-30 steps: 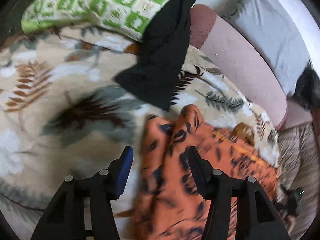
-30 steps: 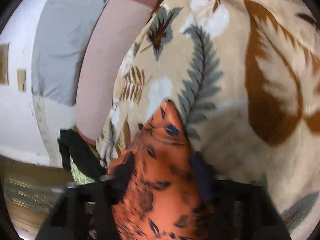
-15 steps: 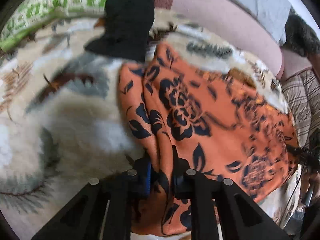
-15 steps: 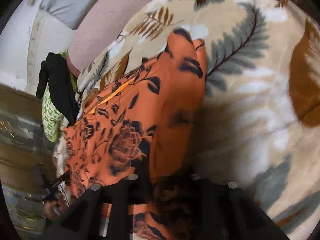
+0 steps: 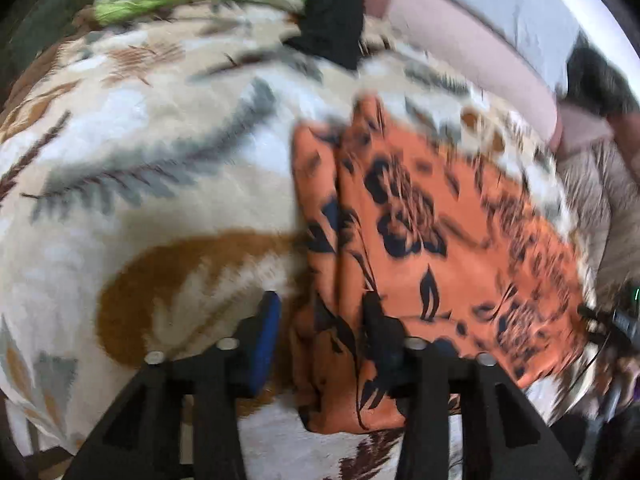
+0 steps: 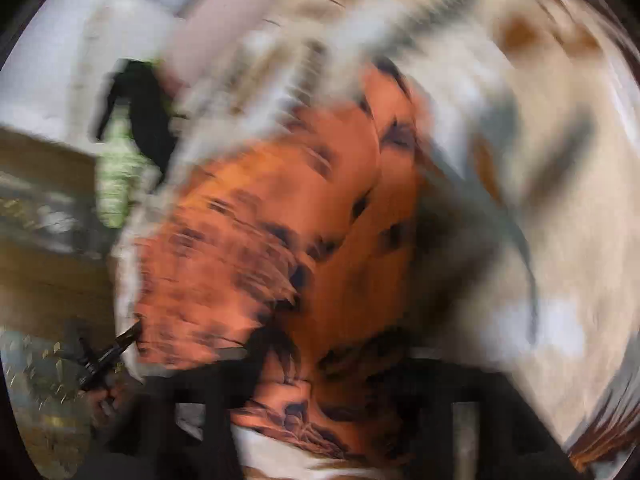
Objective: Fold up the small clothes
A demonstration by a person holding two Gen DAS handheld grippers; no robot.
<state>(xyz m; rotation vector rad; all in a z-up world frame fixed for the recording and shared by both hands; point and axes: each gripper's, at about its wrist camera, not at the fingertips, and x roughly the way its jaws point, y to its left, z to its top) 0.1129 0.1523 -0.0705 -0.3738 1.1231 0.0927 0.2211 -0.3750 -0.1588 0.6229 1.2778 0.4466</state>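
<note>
One orange floral garment (image 5: 420,240) lies on the leaf-print blanket (image 5: 140,200) — a fold between the left gripper (image 5: 320,320), whose jaws have just been opening, released. Right gripper (image 6: 340,360): blurred, cannot tell. One black cloth (image 5: 332,28) at 12 o'clock.

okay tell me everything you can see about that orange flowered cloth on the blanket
The orange cloth is thin, soft-looking fabric printed with dark navy or black flowers and leaves. It lies fairly flat on the leaf-patterned blanket, with one long edge folded over into a narrow doubled strip. The near end of that fold sits between the fingers of the left gripper, whose jaws have just been opening and no longer pinch it. In the blurred right wrist view it also lies between the right gripper's fingers.
</note>
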